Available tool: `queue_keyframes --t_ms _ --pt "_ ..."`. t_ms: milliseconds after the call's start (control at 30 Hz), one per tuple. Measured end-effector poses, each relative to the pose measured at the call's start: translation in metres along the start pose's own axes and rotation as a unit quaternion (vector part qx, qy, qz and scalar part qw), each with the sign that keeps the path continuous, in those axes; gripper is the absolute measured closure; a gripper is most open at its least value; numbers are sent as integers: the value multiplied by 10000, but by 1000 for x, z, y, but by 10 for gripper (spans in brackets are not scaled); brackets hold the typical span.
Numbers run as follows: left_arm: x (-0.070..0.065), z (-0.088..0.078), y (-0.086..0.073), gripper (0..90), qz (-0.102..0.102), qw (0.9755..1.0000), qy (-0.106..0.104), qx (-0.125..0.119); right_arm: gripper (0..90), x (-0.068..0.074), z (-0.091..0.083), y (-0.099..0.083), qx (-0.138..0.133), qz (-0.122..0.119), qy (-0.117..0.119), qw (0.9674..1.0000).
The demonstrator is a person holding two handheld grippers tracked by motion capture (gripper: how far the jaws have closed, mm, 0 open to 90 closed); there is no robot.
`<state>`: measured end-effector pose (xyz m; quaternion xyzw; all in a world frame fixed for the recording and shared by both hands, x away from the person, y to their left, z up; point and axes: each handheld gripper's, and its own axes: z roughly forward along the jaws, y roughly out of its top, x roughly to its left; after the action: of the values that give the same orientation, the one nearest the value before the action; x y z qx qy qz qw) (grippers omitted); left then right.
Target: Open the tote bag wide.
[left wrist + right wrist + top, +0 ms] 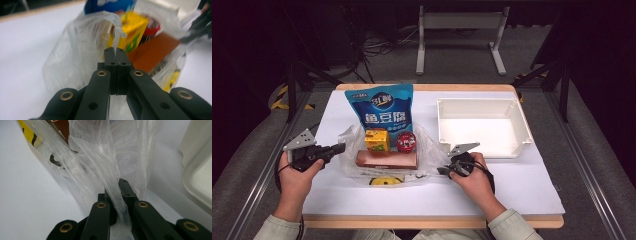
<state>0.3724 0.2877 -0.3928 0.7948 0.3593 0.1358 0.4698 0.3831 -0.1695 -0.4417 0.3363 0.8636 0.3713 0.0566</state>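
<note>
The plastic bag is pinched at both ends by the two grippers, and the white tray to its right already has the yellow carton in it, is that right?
Not quite. The white tray holds nothing; the high view shows the yellow carton inside the plastic bag. The left gripper and right gripper do each pinch an end of the bag.

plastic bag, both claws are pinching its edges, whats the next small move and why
Probably draw the two claws gently apart to widen the mouth. The left claw is shut on a twisted strip of the plastic bag, and the right claw is shut on the film opposite, with the yellow carton and brown box inside.
</note>
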Motion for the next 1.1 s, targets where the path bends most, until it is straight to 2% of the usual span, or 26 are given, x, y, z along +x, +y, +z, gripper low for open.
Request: queue_keyframes --t_ms 67,100,133,200,300,433,533,633,800,833,900,1000,1067,1100 --pt "2 6 -9 900 -127 9996 -20 265 873 0 0 0 8 -1 -2 10000" --pt "4 10 -15 900 -206 9983 -38 538 873 0 0 0 9 1 -2 10000" --pt "6 13 -20 900 -280 9971 -26 703 872 0 0 0 13 13 2 10000" --pt "10 15 -27 899 -424 9949 -43 919 873 -1 0 0 5 10 14 10000" --pt "12 20 -34 899 -464 9922 -26 1155 873 -2 0 0 12 28 17 10000" --pt "12 26 -40 900 -399 9889 61 1431 871 -4 -1 0 -1 28 -7 10000" --pt "14 29 -43 900 -370 9876 135 1518 869 -5 -2 0 -18 50 -36 10000" --pt "16 29 -45 900 -477 9880 95 1468 868 -7 -3 -1 -46 49 -100 9999" --pt "17 28 -45 900 -488 9879 148 1466 880 -10 -2 -2 -110 28 -147 9998" --pt "17 29 -45 900 -454 9880 166 1468 881 -13 -2 -4 -181 113 -115 9997" --pt "17 28 -45 900 -465 9882 173 1452 878 -13 -3 -4 -188 128 -116 9997" --pt "18 28 -47 900 -486 9890 144 1389 834 -11 -3 -3 -158 45 -160 9997" --pt "17 29 -47 900 -397 9901 109 1340 771 -7 -3 -1 -171 -21 -132 9998" --pt "17 30 -46 900 -379 9904 80 1327 699 -5 -5 0 -230 -71 -91 9997"
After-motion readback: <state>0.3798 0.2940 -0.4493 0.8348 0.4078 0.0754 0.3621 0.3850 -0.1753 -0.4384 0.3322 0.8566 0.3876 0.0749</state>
